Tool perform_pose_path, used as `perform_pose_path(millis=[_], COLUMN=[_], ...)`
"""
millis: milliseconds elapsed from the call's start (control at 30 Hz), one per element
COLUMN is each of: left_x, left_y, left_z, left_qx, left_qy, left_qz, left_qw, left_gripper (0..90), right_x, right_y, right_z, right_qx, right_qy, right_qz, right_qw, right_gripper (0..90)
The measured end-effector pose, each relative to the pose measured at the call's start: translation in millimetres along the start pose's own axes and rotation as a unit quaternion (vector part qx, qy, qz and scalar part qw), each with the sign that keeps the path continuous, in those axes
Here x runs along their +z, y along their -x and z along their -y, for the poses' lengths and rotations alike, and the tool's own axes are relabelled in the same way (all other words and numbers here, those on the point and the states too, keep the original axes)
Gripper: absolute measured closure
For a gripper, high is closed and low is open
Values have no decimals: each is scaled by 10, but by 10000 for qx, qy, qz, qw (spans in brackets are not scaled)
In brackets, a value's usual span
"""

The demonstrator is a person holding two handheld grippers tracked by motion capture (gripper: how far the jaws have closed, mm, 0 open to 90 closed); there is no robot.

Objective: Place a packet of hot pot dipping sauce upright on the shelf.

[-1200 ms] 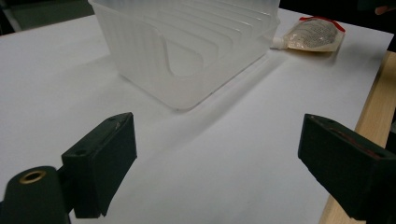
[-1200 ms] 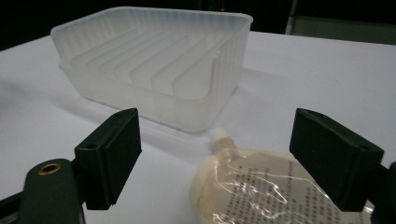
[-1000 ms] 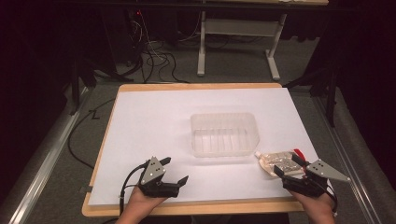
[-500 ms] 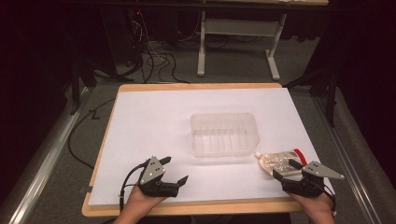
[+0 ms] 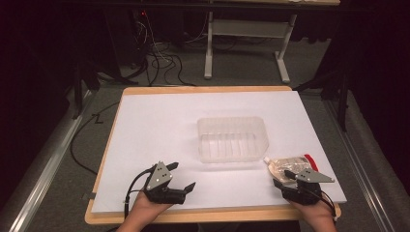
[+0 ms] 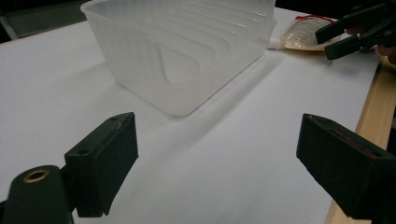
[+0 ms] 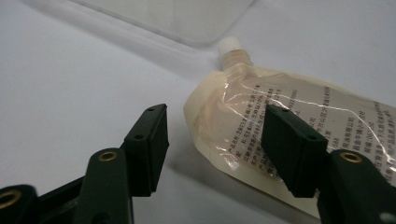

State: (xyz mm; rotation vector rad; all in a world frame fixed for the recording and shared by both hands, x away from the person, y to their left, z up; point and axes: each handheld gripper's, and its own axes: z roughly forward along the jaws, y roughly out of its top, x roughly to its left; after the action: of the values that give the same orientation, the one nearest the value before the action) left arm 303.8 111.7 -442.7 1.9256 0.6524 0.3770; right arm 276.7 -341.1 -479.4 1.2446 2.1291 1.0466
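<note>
The clear plastic tub stands empty at mid-table and serves as landmark. A spouted pouch lies flat on the white sheet just beside the tub's near right corner, its cap pointing toward the tub. The step in hand appears to be the approach for a pick-up of the pouch. The right gripper is spread, its jaws straddling the pouch's edge without pinching it; the next move calls for closing squarely on the soft body. The left gripper sits wide open and empty, near the tub's front left.
</note>
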Motion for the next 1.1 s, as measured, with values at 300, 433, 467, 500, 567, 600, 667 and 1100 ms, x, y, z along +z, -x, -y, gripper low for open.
perform_pose_path(millis=[300, 433, 467, 500, 567, 600, 667, 1100], left_x=[-44, -39, -38, -38, -37, -38, -36, -26], left_y=[-8, -7, -6, -6, -5, -5, -4, 22], left_z=[22, 29, 30, 31, 32, 32, 35, 26], left_qx=[-59, -73, -79, -80, -87, -87, -109, -1], left_qy=[7, -18, -19, -19, -17, -20, -20, -15], left_qz=[-40, -40, -40, -37, -34, -34, -37, -35], left_qw=[10000, 10000, 10000, 10000, 10000, 10000, 9999, 10000], left_gripper=[137, 140, 140, 141, 142, 142, 143, 146], right_x=[102, 107, 105, 105, 101, 100, 97, 54], right_y=[-11, 14, 27, 42, 51, 58, 53, 48], right_z=[-19, -22, -21, -18, -16, -17, -23, -100], right_qx=[-240, -181, -188, -174, -154, -164, -156, -316], right_qy=[-207, -193, -194, -173, -183, -180, -219, -179], right_qz=[76, 77, 81, 76, 84, 102, 131, 90], right_qw=[9995, 9996, 9996, 9997, 9997, 9997, 9996, 9993], right_gripper=[561, 640, 664, 683, 699, 722, 764, 900])
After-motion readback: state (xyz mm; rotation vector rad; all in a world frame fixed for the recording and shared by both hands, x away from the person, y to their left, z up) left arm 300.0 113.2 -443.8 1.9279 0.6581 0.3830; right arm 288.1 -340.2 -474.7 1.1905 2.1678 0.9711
